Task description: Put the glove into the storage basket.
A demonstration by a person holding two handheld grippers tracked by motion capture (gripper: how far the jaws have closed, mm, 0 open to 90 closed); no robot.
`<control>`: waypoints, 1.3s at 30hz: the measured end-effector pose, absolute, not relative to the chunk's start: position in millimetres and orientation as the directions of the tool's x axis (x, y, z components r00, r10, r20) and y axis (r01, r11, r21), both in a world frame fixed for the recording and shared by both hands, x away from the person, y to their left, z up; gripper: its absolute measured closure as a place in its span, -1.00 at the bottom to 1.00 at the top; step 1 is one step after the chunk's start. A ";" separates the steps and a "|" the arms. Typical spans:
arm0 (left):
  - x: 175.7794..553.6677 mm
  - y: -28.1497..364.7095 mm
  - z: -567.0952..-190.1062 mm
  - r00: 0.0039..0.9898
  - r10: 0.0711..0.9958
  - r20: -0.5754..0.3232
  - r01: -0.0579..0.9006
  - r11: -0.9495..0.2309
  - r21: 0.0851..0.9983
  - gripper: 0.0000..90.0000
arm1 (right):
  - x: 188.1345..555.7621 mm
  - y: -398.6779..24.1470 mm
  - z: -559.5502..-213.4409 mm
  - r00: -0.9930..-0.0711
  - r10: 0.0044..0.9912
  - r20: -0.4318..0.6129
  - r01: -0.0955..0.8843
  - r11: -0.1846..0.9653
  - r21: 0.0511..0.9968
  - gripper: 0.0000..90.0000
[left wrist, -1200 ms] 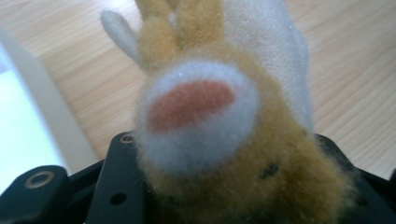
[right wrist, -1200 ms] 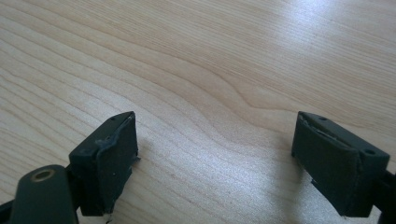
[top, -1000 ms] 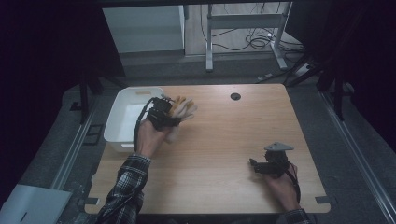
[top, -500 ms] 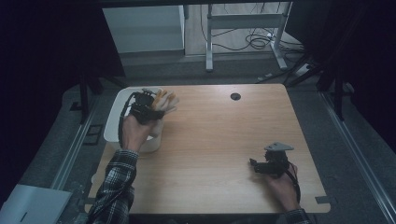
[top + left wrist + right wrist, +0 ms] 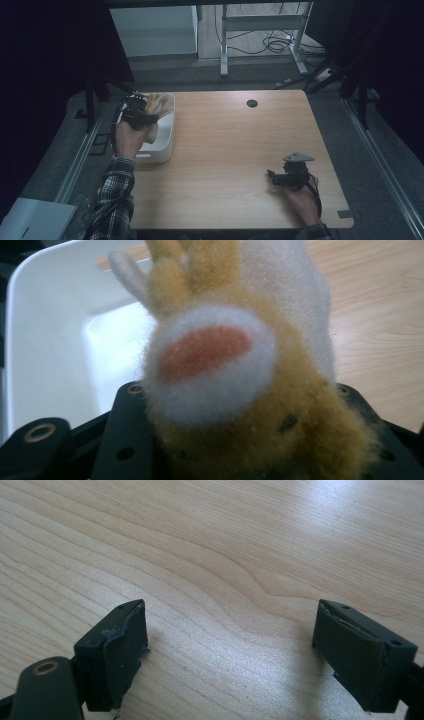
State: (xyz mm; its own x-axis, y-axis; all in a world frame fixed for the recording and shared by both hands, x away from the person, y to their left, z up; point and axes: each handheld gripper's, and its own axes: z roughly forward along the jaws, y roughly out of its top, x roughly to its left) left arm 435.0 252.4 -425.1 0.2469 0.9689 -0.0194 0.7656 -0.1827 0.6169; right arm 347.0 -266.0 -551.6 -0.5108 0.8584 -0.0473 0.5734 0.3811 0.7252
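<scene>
A tan and white plush toy (image 5: 157,104) with an orange patch hangs over the white bin (image 5: 165,145) at the table's left edge. My left gripper (image 5: 146,111) is shut on the plush toy (image 5: 235,370), which bulges between its jaws; the white bin (image 5: 55,330) lies below and to the left. My right gripper (image 5: 272,178) rests low over the bare wood near the front right of the table. Its jaws stand wide apart, and my right gripper (image 5: 230,645) is open with nothing between them.
The wooden table (image 5: 240,150) has a round cable hole (image 5: 252,103) at the back. A pale box (image 5: 35,220) lies on the floor at the front left. Desk legs and cables (image 5: 270,45) stand behind the table.
My left gripper has carried the plush toy leftward and farther back, from over the table beside the bin to above the bin. The right gripper has stayed put.
</scene>
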 end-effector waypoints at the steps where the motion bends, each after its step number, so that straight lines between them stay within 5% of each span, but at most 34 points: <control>1: 435.0 252.4 -425.1 0.247 0.969 -0.019 0.766 -0.183 0.617 0.21 | 347.0 -266.0 -551.6 -0.511 0.858 -0.047 0.573 0.381 0.725 -0.67; 16: 458.0 260.9 -466.4 0.224 0.974 -0.042 0.770 -0.150 0.620 0.19 | 347.0 -266.1 -551.7 -0.512 0.857 -0.048 0.572 0.382 0.725 -0.67; 39: 494.6 245.5 -503.8 0.244 0.969 -0.036 0.860 -0.199 0.470 0.05 | 347.1 -266.1 -551.8 -0.513 0.857 -0.048 0.571 0.383 0.726 -0.67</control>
